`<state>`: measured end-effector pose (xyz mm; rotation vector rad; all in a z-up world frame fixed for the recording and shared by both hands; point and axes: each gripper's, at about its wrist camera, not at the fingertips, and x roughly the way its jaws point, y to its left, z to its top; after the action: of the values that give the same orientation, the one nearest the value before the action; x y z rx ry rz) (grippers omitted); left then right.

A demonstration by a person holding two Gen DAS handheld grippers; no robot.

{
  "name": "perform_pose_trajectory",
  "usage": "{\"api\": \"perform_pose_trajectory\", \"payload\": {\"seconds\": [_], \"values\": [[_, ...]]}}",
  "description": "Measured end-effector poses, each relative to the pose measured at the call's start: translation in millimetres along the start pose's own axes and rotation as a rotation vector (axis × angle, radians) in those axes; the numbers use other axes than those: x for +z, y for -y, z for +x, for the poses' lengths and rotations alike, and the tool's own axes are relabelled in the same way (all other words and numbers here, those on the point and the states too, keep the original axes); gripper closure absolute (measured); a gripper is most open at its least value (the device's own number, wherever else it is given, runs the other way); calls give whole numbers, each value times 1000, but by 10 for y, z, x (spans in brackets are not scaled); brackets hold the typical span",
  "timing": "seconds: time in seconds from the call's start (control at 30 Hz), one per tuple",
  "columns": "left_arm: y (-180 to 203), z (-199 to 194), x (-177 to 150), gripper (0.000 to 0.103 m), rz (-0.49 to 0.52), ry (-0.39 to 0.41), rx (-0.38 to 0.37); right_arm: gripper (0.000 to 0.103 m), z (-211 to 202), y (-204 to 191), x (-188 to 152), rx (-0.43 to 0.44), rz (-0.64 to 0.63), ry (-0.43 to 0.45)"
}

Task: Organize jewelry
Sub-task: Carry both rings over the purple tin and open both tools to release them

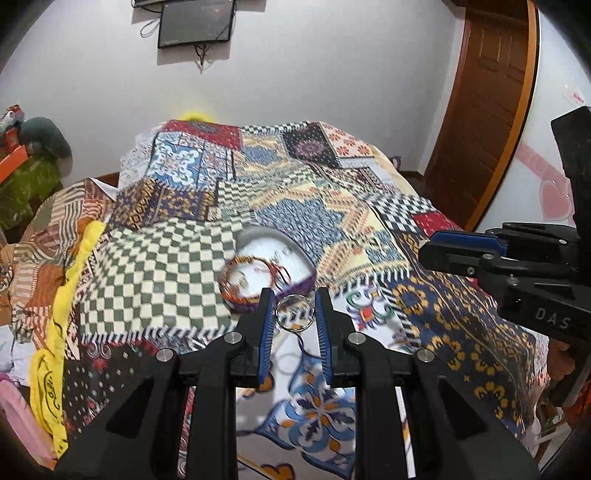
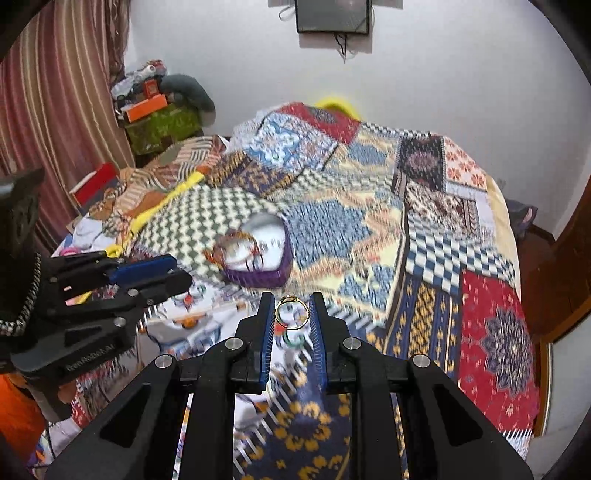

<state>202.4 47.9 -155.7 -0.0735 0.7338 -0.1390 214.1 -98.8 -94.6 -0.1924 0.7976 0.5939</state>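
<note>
A silver ring (image 1: 294,313) is pinched between the blue pads of my left gripper (image 1: 294,314), lifted above the patchwork bedspread (image 1: 332,206). My right gripper (image 2: 291,312) is shut on a gold ring (image 2: 291,312), also held off the cloth. Just beyond both grippers sits a purple heart-shaped box (image 1: 273,264) with a white inside, holding several bangles (image 1: 240,280). The same purple box (image 2: 258,254) lies ahead and left of the right gripper. Each gripper shows at the side of the other's view: the right gripper (image 1: 480,251) and the left gripper (image 2: 147,273).
Yellow cloth (image 1: 62,332) and folded patterned fabrics (image 1: 48,240) lie along the bed's left edge. A cluttered green-covered stand (image 2: 162,122) is by the striped curtain (image 2: 55,110). A dark screen (image 1: 195,22) hangs on the wall; a wooden door (image 1: 491,92) stands at right.
</note>
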Motion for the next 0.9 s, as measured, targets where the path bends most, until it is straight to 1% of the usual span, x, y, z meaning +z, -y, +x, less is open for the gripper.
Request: {"api": "perform_pose_trajectory", "payload": {"seconds": [0.13, 0.27, 0.5, 0.67, 0.8, 0.9], "values": [[-96, 26, 102, 82, -13, 18, 12, 86, 42, -35, 137, 17, -1, 22], [-200, 104, 186, 82, -19, 25, 25, 86, 135, -52, 233, 32, 2, 23], [-349, 332, 262, 82, -29, 7, 36, 86, 357, -94, 417, 44, -3, 12], [-405, 519, 269, 82, -31, -24, 28, 86, 547, -94, 503, 63, 3, -22], [-443, 680, 249, 82, -31, -55, 17, 86, 760, -33, 521, 101, 26, -85], [-456, 785, 222, 82, -26, -80, 9, 86, 863, -16, 498, 97, 23, -116]]}}
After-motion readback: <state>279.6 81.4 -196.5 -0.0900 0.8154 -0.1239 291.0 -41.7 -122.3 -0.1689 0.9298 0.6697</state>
